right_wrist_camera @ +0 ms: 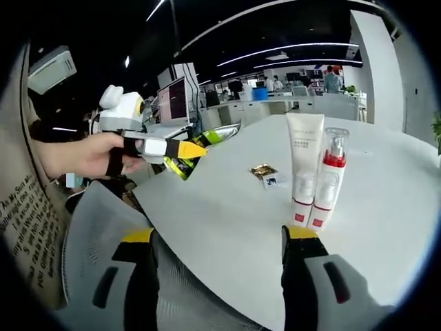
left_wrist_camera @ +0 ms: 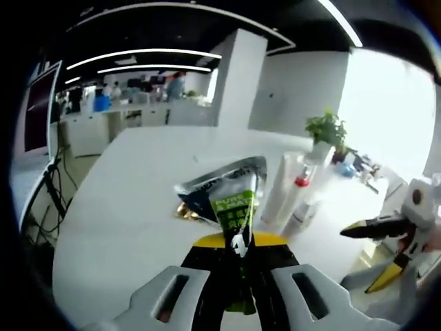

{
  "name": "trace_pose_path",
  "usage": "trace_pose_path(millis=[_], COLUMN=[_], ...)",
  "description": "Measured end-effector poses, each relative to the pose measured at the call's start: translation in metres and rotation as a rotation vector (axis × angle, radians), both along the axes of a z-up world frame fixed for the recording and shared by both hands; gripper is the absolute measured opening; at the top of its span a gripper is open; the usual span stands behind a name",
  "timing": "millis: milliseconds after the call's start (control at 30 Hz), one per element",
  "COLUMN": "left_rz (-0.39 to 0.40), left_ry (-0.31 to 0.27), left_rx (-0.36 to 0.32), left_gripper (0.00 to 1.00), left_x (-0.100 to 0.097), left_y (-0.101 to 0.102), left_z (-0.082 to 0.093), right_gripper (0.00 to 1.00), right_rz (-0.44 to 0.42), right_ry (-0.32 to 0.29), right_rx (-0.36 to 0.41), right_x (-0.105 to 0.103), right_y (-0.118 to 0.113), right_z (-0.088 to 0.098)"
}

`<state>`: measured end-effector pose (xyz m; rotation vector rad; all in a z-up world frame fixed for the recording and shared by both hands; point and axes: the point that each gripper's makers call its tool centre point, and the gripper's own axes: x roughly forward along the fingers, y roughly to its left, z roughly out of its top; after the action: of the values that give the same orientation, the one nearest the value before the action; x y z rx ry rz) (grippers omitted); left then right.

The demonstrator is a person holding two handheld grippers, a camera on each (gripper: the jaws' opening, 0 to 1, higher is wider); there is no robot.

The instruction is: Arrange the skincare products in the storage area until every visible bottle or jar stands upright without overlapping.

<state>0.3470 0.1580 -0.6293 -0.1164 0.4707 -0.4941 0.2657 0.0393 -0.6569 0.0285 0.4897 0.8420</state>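
My left gripper (left_wrist_camera: 239, 245) is shut on a silver and green sachet (left_wrist_camera: 231, 196), which it holds up above the white table (left_wrist_camera: 131, 207). From the right gripper view that left gripper (right_wrist_camera: 180, 153) hangs off the table's near edge in a person's hand (right_wrist_camera: 79, 157), with the sachet (right_wrist_camera: 207, 141) sticking out behind its jaws. A white tube (right_wrist_camera: 303, 169) and a clear pump bottle with a red collar (right_wrist_camera: 329, 179) stand upright side by side on the table. My right gripper (right_wrist_camera: 217, 238) is open, with nothing between its jaws, short of the two bottles.
A small gold and dark packet (right_wrist_camera: 267, 174) lies flat on the table, left of the tube. A grey mesh chair back (right_wrist_camera: 96, 241) sits under my right gripper. A potted plant (left_wrist_camera: 325, 129) stands at the table's far end. Desks and monitors fill the office behind.
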Motion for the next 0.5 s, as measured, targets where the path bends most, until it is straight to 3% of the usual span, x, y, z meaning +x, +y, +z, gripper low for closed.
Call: trace_pose_path(millis=[167,233,333,500], left_rz=[-0.062,-0.088,-0.125,-0.169], left_ry=[-0.035,-0.052,-0.066,-0.086], left_rx=[-0.011,-0.015,-0.03,-0.071], left_gripper=[0.06,0.06,0.06,0.06], left_x=[-0.009,-0.016,-0.025,-0.041], left_y=[-0.01,-0.015,-0.022,-0.033], left_z=[0.008,0.012,0.018,0.029], right_gripper=[0.67,0.67,0.67,0.67], right_rz=[0.004,-0.014,-0.012,-0.022], right_ry=[0.029,0.044,0.03,0.018], right_rx=[0.104,0.202,0.252,0.407], right_x=[0.003,0.005,0.009,0.023], right_y=[0.007,0.013,0.02,0.036], right_z=[0.011,0.024,0.04,0.077])
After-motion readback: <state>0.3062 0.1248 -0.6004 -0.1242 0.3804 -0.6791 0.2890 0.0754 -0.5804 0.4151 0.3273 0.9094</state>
